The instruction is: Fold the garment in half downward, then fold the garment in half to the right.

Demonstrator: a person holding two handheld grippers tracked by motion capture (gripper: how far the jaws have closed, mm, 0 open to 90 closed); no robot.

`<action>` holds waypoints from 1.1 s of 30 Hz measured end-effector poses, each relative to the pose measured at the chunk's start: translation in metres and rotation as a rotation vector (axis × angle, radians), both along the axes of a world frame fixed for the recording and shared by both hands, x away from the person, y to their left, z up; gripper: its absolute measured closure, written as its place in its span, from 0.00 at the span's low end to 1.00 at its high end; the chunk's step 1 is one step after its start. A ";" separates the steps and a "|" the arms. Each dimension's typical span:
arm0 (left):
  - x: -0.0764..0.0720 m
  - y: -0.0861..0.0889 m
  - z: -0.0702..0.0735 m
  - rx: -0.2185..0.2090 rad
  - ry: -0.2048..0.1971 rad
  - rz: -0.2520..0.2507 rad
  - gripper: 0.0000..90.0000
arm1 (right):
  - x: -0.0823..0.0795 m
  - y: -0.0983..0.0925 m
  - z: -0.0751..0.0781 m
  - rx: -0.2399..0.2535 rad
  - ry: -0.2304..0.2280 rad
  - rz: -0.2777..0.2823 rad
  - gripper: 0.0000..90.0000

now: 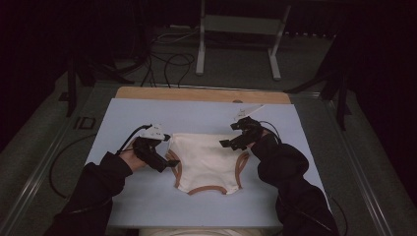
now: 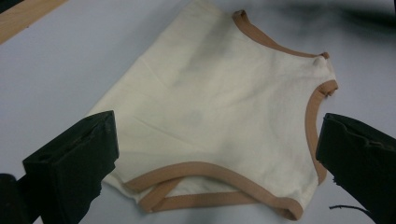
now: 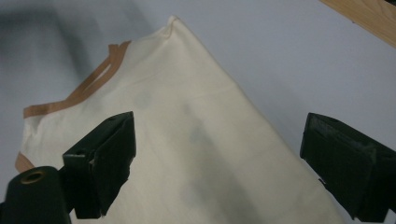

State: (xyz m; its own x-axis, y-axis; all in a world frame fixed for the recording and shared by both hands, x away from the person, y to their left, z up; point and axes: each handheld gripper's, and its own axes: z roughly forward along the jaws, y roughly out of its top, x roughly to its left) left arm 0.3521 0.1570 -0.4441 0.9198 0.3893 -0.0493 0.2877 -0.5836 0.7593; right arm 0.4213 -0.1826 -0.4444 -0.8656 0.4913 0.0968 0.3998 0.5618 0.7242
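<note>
Flanking the cream garment (image 1: 206, 160), left gripper (image 1: 167, 160) and right gripper (image 1: 231, 135) gape.

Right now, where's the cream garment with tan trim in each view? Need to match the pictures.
High view: cream garment lies flat at the centre of the blue mat, between the left gripper and right gripper.
Left gripper view: it covers the middle, tan trim along the bottom and right, between the open jaws.
Right gripper view: it runs from upper left to the bottom edge, under the open jaws.
Shared landmark: the tan trim.
</note>
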 end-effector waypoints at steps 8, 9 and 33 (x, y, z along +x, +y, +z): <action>-0.012 -0.001 -0.008 -0.023 -0.018 -0.012 0.00 | 0.000 0.015 0.000 0.004 -0.009 0.030 0.12; -0.014 -0.001 -0.009 -0.027 -0.022 -0.012 0.00 | 0.000 0.017 0.000 -0.003 -0.009 0.034 0.12; -0.034 -0.008 -0.028 -0.001 -0.060 -0.070 0.00 | 0.012 0.061 -0.008 -0.013 -0.006 0.092 0.12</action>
State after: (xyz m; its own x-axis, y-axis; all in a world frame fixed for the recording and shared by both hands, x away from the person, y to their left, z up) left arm 0.3186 0.1494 -0.4716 0.9462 0.3234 0.0064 0.1998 -0.5997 0.7748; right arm 0.4331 -0.1217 -0.4521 -0.9078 0.4106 0.0857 0.3417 0.6053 0.7189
